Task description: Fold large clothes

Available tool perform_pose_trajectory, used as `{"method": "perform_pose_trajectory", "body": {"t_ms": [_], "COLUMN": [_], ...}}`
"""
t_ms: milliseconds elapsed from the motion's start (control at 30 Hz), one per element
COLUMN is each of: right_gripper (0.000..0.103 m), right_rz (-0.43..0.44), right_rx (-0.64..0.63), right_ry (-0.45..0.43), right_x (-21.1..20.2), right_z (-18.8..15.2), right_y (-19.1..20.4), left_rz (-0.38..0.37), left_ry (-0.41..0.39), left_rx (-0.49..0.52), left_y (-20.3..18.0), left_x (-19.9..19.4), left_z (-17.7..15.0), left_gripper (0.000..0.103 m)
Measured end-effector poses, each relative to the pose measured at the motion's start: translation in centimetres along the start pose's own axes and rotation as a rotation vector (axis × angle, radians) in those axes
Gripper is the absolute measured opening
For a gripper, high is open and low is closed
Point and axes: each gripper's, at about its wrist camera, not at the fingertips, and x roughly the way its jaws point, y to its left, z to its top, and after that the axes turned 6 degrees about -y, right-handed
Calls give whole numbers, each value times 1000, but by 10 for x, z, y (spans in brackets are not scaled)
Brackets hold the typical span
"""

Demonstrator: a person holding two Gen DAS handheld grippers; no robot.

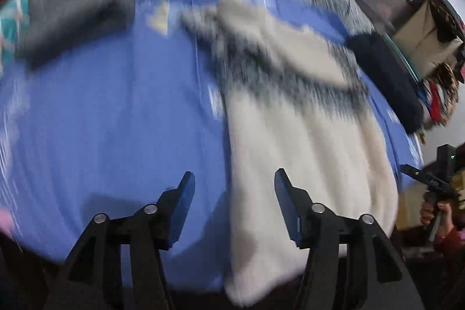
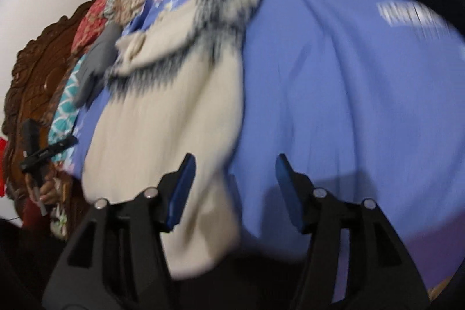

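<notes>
While both tongs, left (image 1: 234, 179) & right (image 2: 234, 164), are hovering released w/ nothing gripped, the sweater (image 1: 305, 141) is lying lengthwise on the bed (image 1: 116, 121), hem nearest. Judging next: each should be pinching 1 hem corner, lifting evenly toward the collar.

Both views are evenly lit but heavily motion-blurred, smearing the sweater (image 1: 305, 141) and blue bedsheet (image 1: 116, 121), with dark fisheye corners and soft shadows beneath each tool.
</notes>
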Motion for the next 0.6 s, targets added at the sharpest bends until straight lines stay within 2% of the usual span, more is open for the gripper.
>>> {"method": "perform_pose_trajectory", "body": {"t_ms": [100,133,200,233,300,367,433,500,600], "right_gripper": [54,50,8,8,6,6,6,6,6], "right_rz": [-27,-24,-23,-29,-54,-116,-153,-118,-88], "right_rx": [-35,-50,-59,-48,-8,50,122,152,84], "right_ry": [38,43,65,62,-20,-99,-142,-141,-110], "right_x": [2,4,10,9,-15,-48,-76,-88,-80], "right_z": [-34,-40,-50,-52,-53,-58,-67,-79,-87], "right_y": [5,8,13,14,11,-6,-28,-34,-14], "left_rz": [-43,-55,-57,-39,-18,-1,-30,-54,-27], "left_ry": [77,103,119,122,131,133,134,118,91], "left_rx": [-47,-65,-62,-59,-57,-26,-36,-40,-23], "left_y": [0,0,-5,-8,-12,-18,-20,-22,-28], "left_x": [11,14,22,25,30,28,23,17,7], "left_z": [-38,-52,-63,-69,-75,-83,-90,-95,-99], "left_gripper": [78,78,78,78,75,40,34,32,32]}}
